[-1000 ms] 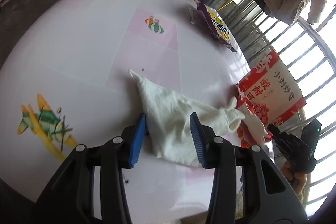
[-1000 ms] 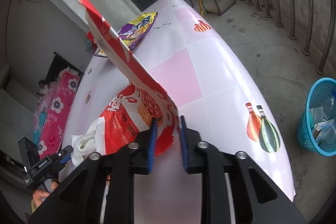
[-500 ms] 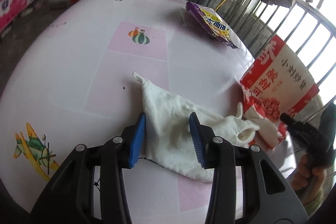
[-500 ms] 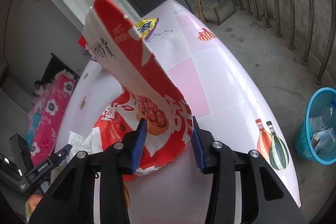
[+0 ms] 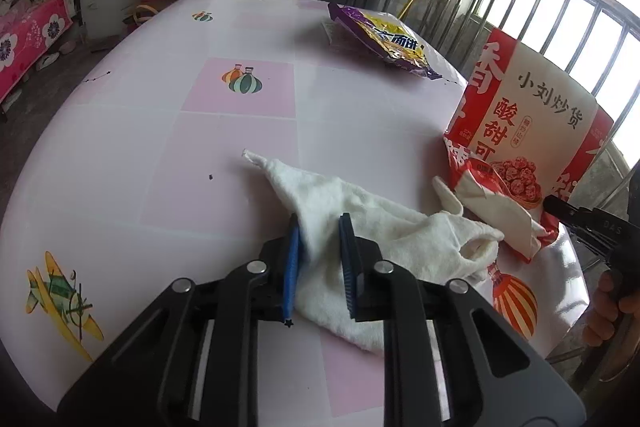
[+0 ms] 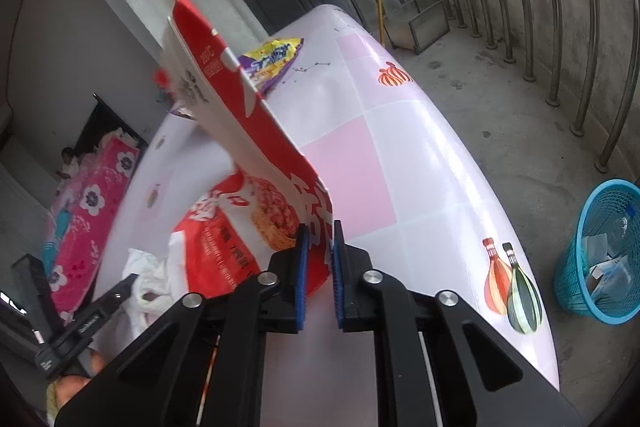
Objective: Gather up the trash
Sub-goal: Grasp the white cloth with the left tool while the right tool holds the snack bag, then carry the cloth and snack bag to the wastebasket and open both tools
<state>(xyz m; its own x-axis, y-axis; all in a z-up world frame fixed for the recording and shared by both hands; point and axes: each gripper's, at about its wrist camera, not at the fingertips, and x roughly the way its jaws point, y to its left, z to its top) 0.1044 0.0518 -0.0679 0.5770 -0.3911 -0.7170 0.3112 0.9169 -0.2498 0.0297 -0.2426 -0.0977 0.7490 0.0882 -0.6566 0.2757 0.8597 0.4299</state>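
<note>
A crumpled white cloth (image 5: pixel 380 227) lies on the pink-and-white table (image 5: pixel 160 147). My left gripper (image 5: pixel 320 259) has its blue pads closing on a bunched fold of it, and the fabric fills the gap. A big red snack bag (image 6: pixel 240 131) stands tilted at the table's right edge, also the red snack bag (image 5: pixel 532 115) in the left wrist view. My right gripper (image 6: pixel 319 267) is closing on its lower corner, which sits pinched between the pads. A purple-and-yellow wrapper (image 5: pixel 384 41) lies at the far end of the table.
A blue mesh basket (image 6: pixel 600 255) with paper scraps stands on the concrete floor right of the table (image 6: pixel 420 155). Metal railing bars (image 6: pixel 560 7) run behind it. The white cloth (image 6: pixel 148 279) touches the red bag's left side.
The left jaws narrowed from wide around the cloth to pinching it. The right jaws spread, then closed on the red bag's corner, and the bag swung more edge-on.
</note>
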